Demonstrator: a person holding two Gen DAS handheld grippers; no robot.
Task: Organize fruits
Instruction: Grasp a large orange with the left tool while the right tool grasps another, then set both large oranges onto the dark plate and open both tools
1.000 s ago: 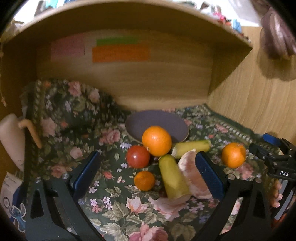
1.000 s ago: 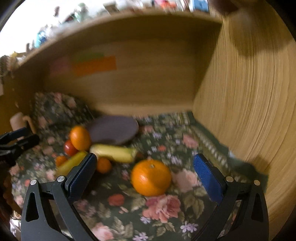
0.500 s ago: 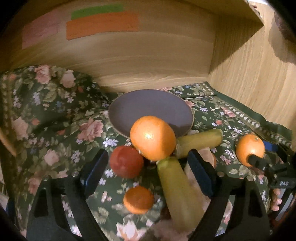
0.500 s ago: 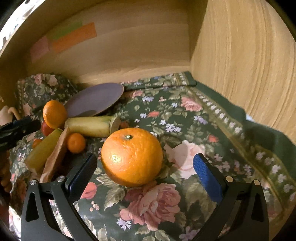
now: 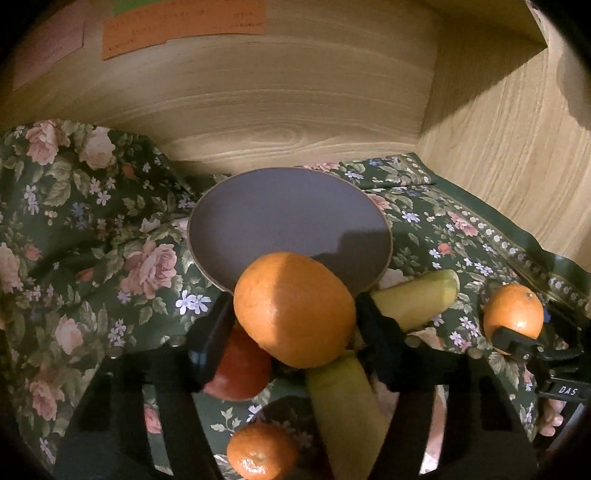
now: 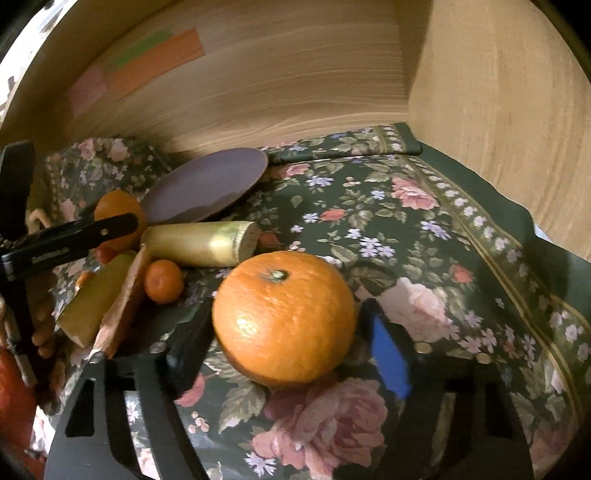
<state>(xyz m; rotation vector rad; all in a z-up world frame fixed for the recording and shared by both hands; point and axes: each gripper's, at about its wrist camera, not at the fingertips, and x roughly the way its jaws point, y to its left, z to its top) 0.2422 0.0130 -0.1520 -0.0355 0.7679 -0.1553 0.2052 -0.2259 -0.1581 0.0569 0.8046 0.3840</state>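
Left wrist view alone shows the tomato (image 5: pixel 240 373), while the left hand-held gripper (image 5: pixel 293 330), jaws just closing, pinches a large orange (image 5: pixel 293 310) at frame centre before the plate (image 5: pixel 288 221). Right wrist view shows the right hand-held gripper (image 6: pixel 284 347), likewise closing, clasping another orange (image 6: pixel 282 317) at centre, with bare floral cloth (image 6: pixel 443 240) reaching right to the wooden wall (image 6: pixel 498 110).

Looks like a home: wooden alcove walls (image 5: pixel 295 92) rising beyond the jaws, coloured paper notes (image 5: pixel 184 26) stuck high on the back panel, a dark floral cloth (image 6: pixel 424 229) spread over the surface under and ahead of the jaws, a purple plate (image 5: pixel 280 218) among loose fruit.
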